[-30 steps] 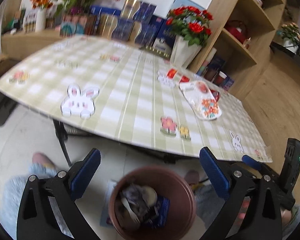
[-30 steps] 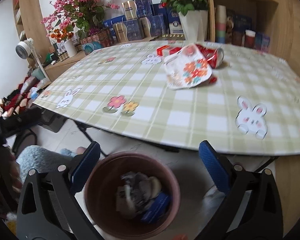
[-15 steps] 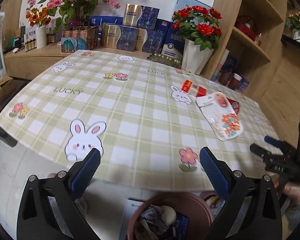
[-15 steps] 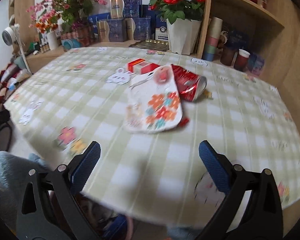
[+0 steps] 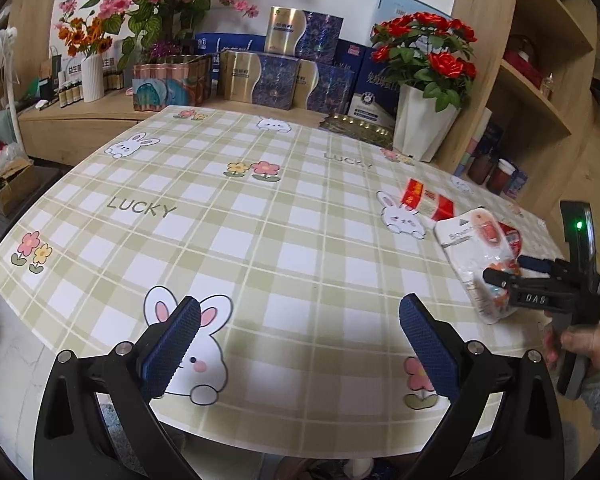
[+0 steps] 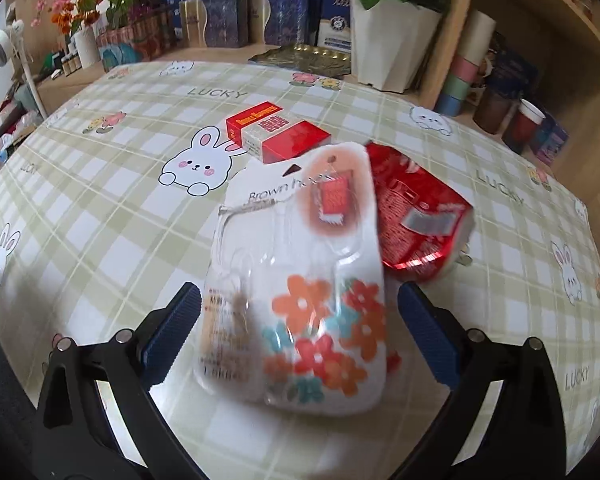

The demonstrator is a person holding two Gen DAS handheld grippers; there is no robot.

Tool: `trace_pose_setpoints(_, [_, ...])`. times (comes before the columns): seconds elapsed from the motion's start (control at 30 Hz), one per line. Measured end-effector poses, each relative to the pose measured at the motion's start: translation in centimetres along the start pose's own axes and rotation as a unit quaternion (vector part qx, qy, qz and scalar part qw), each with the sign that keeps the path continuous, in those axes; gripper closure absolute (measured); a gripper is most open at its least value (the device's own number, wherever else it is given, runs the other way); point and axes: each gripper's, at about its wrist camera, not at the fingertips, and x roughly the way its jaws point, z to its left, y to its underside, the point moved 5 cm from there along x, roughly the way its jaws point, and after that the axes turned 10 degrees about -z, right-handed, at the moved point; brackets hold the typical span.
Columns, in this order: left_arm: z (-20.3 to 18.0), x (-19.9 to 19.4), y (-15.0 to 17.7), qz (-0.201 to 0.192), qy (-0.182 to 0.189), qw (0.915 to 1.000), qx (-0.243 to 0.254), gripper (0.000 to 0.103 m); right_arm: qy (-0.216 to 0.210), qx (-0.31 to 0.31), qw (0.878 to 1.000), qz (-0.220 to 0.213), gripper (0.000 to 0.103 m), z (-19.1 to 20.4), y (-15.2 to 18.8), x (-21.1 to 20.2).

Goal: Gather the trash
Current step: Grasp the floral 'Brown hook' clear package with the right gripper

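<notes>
Blue-padded fingers (image 6: 428, 340) of the right gripper (image 6: 300, 336) spread wide around a white flower-printed plastic package (image 6: 300, 280); the left gripper (image 5: 300, 344) gapes wide above the checked tablecloth (image 5: 260, 240).

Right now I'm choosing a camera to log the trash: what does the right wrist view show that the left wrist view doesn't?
Only the right wrist view shows the red foil wrapper clearly, and its open right tool flanking the flowered plastic pack. Only the left wrist view shows the open left tool and the hand. Both show the pack, the red box and the table.
</notes>
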Motion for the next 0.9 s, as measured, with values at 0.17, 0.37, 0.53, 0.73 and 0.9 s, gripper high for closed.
trace_pose_setpoints(0.17, [0.7, 0.5, 0.5, -0.003, -0.023, 0.9996, 0.015, 0.006, 0.003, -0.010, 1.000, 0.018, 0.006, 0.3, 0.0, 1.6])
trace_pose_setpoints(0.37, [1.1, 0.5, 0.7, 0.002, -0.025, 0.9997, 0.003, 0.006, 0.005, -0.002, 1.000, 0.030, 0.008, 0.1, 0.2, 2.6])
trace_pose_setpoints(0.53, [0.5, 0.3, 0.8, 0.007, -0.031, 0.9992, 0.026, 0.006, -0.002, 0.011, 1.000, 0.023, 0.022, 0.0, 0.3, 2.4])
trace_pose_setpoints(0.73, [-0.1, -0.3, 0.4, 0.004, -0.023, 0.9994, 0.026, 0.006, -0.021, 0.054, 0.998, -0.035, 0.029, -0.4, -0.8, -1.4])
trace_pose_setpoints(0.9, [-1.3, -0.4, -0.1, 0.007, -0.017, 0.9988, 0.046, 0.006, -0.023, 0.118, 0.990, -0.081, 0.030, -2.7, -0.9, -5.2])
